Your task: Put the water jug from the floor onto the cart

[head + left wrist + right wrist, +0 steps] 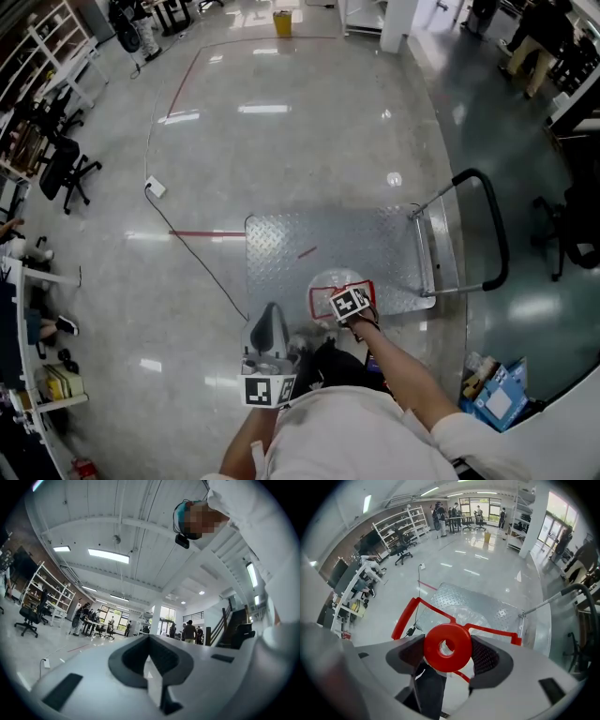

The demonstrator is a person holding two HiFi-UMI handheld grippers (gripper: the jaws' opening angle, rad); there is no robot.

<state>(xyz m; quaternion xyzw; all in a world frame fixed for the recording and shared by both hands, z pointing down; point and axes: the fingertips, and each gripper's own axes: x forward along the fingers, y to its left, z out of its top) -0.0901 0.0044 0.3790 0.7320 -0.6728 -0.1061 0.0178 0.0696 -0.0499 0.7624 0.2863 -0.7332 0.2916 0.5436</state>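
The water jug is clear, with a red carrying frame. It sits at the near edge of the cart's diamond-plate deck; whether it rests on the deck I cannot tell. My right gripper is shut on its red ring handle, with the red frame and clear body showing over the deck below. My left gripper is held close to the person's body, pointing up toward the ceiling, with its jaws together and nothing between them.
The cart's black push handle stands at its right end. A black cable with a white power strip runs across the floor left of the cart, beside a red tape line. Office chairs stand at left, boxes at lower right.
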